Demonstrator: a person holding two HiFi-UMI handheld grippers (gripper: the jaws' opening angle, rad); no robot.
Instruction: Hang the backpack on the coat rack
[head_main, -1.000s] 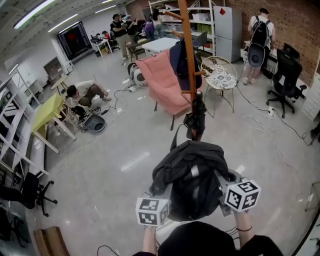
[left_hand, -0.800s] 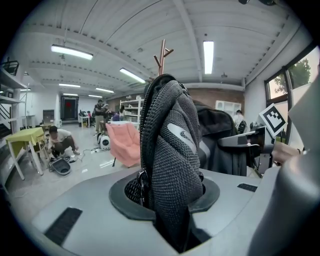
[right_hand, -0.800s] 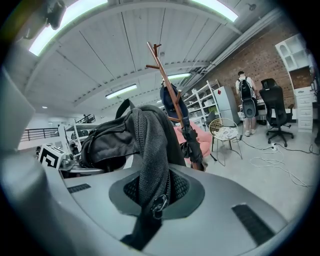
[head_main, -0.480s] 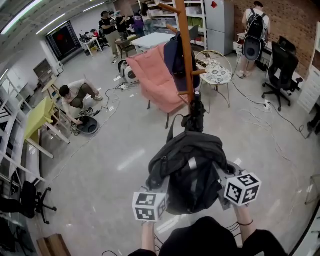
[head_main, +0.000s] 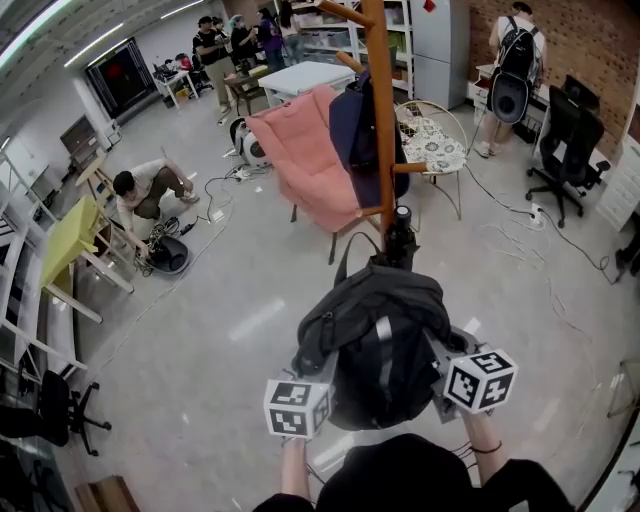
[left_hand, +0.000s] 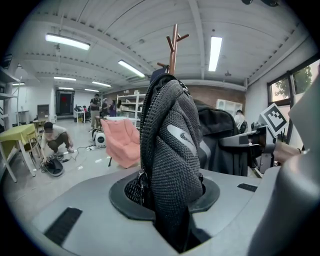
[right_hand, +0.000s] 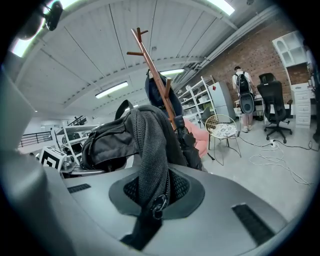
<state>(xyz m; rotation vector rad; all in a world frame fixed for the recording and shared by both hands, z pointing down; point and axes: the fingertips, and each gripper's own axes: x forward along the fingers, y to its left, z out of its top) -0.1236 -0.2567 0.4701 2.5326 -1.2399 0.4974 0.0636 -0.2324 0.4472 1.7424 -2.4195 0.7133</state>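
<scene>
The coat rack (head_main: 379, 120) looms nearer — left gripper (left_hand: 172, 200) and right gripper (right_hand: 152, 205) fingers both clench the backpack (head_main: 385, 345) straps.

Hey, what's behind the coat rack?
A pink armchair stands behind the coat rack, a round wire chair beside it. A dark coat hanging on the rack covers part of the armchair.

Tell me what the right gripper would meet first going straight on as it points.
Beyond the backpack that the right gripper holds, probably the coat rack; depth is unclear.
</scene>
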